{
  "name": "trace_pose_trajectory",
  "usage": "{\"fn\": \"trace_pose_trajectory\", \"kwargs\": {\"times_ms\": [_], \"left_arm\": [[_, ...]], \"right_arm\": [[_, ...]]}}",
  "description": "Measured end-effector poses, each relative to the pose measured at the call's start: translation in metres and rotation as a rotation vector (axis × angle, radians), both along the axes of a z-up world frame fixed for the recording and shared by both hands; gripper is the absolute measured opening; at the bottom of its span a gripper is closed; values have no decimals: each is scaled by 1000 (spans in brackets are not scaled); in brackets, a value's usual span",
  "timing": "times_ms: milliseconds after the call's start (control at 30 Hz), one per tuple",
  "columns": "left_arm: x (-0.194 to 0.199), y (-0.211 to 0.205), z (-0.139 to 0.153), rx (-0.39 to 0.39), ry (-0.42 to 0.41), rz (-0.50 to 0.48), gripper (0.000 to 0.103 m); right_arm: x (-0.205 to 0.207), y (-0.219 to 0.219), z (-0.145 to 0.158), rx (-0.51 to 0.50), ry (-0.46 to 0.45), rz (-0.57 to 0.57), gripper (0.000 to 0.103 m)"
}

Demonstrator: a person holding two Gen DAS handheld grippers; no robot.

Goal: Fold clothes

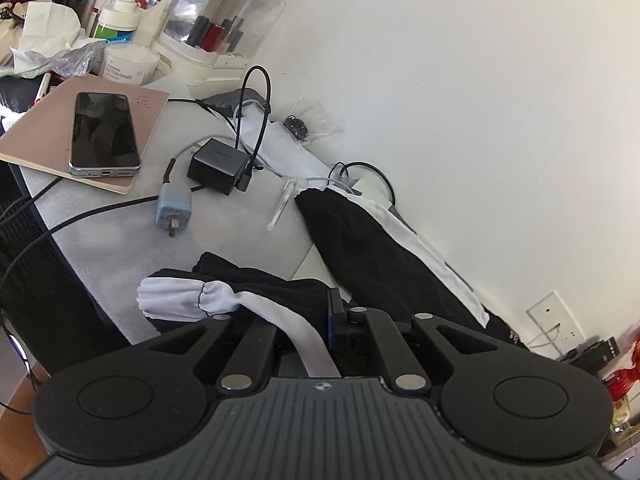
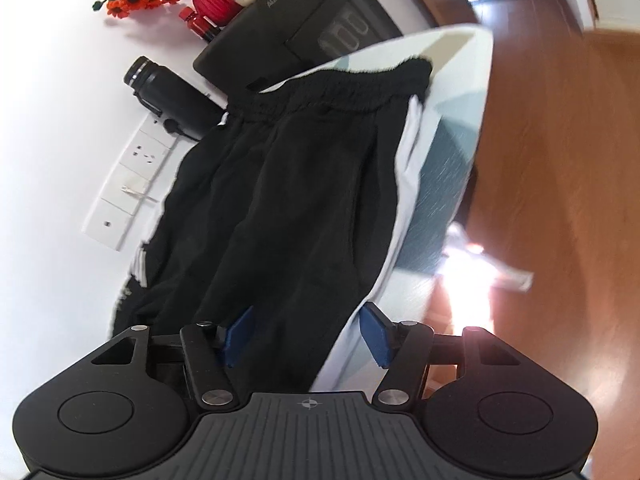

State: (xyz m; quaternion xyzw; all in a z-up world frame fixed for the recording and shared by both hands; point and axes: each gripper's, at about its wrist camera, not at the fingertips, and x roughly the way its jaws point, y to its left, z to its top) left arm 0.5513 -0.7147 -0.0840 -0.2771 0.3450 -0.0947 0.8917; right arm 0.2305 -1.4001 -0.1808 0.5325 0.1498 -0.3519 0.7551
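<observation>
Near the phone [image 1: 105,132], my left fingers [image 1: 332,320] pinch the black pants [image 1: 360,236]; my right fingers [image 2: 308,336] are open over them.

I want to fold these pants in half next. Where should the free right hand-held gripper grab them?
Take the elastic waistband at its white-striped corner, coming in from the table's open edge. It is a thick bunched rim lying flat there, clear of the bottle by the wall.
</observation>
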Motion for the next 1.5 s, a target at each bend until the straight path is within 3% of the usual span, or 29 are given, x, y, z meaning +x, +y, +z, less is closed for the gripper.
{"fn": "trace_pose_trajectory", "kwargs": {"times_ms": [100, 200, 233, 267, 333, 400, 533, 600, 633, 667, 767, 933, 1133, 1367, 1500], "left_arm": [[1, 0, -2, 18, 16, 0, 5], [3, 1, -3, 33, 30, 2, 5], [3, 1, -3, 38, 33, 3, 5], [3, 1, -4, 43, 37, 4, 5], [5, 0, -3, 60, 38, -3, 5], [7, -3, -1, 84, 29, -15, 5], [8, -5, 0, 88, 26, -14, 5], [7, -5, 1, 88, 26, -7, 5], [7, -5, 3, 87, 26, -1, 5], [5, -4, 7, 69, 15, 4, 5], [-1, -2, 25, 25, -30, -1, 5], [-22, -10, 78, -5, -189, -107, 5], [-42, -8, 118, -86, -309, -149, 5], [-68, -11, 136, -97, -370, -268, 5], [-62, -11, 136, -127, -362, -276, 5]], "right_arm": [[8, 5, -4, 17, -16, 28, 55], [16, 14, -2, -31, 14, 41, 56], [18, 14, -1, -37, 14, 39, 54], [19, 14, 0, -42, 13, 36, 43], [23, 5, 3, -70, 7, 31, 34], [24, -9, 2, -76, 20, -23, 34], [32, -17, 0, -43, 109, -79, 34], [39, -10, 2, -85, 161, -35, 32], [43, -6, 4, -106, 187, -13, 17], [41, -5, 7, -110, 174, -24, 12], [32, -3, 26, -144, 100, -71, 11], [19, -1, 95, -355, 52, -91, 9], [-13, 3, 154, -495, -51, -163, 8], [-57, 9, 174, -511, -75, -276, 7], [-68, 9, 170, -498, -67, -338, 7]]}}
